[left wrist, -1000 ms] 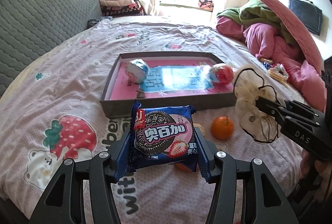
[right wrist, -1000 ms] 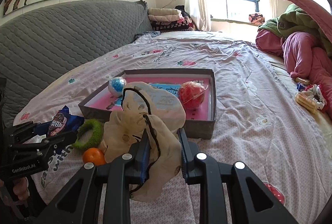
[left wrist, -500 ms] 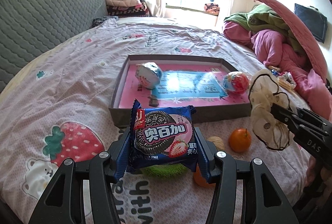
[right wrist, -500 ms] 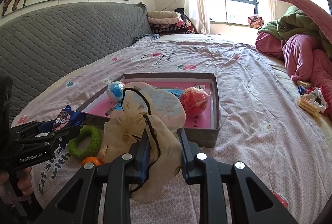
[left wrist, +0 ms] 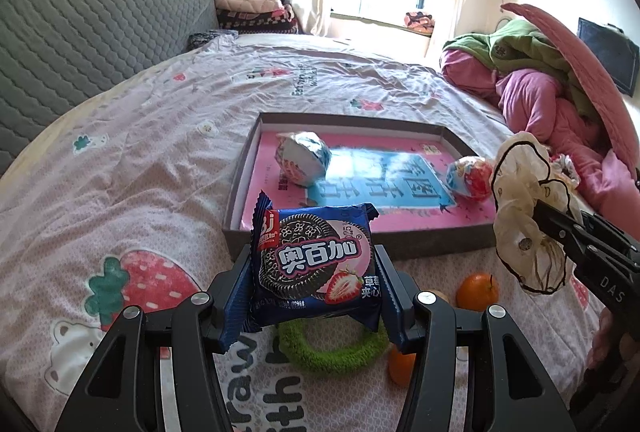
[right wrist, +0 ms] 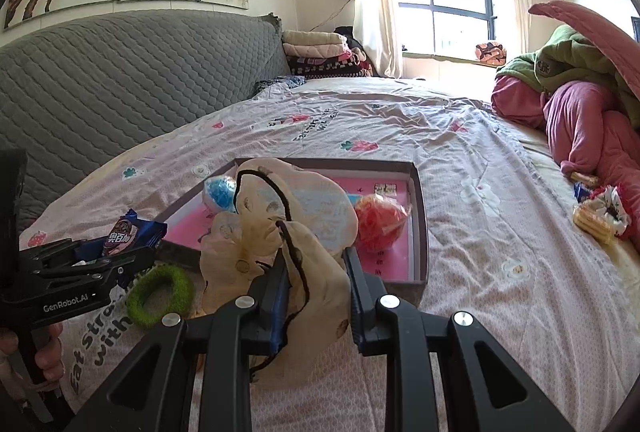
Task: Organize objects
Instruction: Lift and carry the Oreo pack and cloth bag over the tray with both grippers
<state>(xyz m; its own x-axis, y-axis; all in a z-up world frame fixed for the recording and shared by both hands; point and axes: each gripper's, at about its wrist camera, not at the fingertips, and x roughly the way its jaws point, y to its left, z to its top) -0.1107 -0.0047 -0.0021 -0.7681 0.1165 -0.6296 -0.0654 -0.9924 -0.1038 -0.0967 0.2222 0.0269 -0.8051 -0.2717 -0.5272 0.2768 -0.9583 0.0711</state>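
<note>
My left gripper [left wrist: 314, 272] is shut on a blue cookie packet [left wrist: 316, 268] and holds it above the bed, just in front of the grey box [left wrist: 240, 167] with a pink floor. The packet also shows in the right wrist view [right wrist: 124, 236]. My right gripper [right wrist: 316, 272] is shut on a cream scrunchie with black trim [right wrist: 280, 232], held above the box's near edge; it also shows in the left wrist view [left wrist: 524, 216]. In the box lie a blue-white wrapped ball [left wrist: 302, 157] and a red wrapped ball [left wrist: 472, 177].
A green fuzzy ring [left wrist: 332, 352] and two oranges [left wrist: 478, 292] [left wrist: 402, 368] lie on the bedsheet below my grippers. Pink and green bedding [left wrist: 560, 91] is piled at the right. Snack packets [right wrist: 596, 216] lie near it. A grey headboard [right wrist: 120, 79] runs along the left.
Both grippers have risen and drawn back a little with their loads; the box looks farther and lower. The green ring and second orange have come into the left view.
</note>
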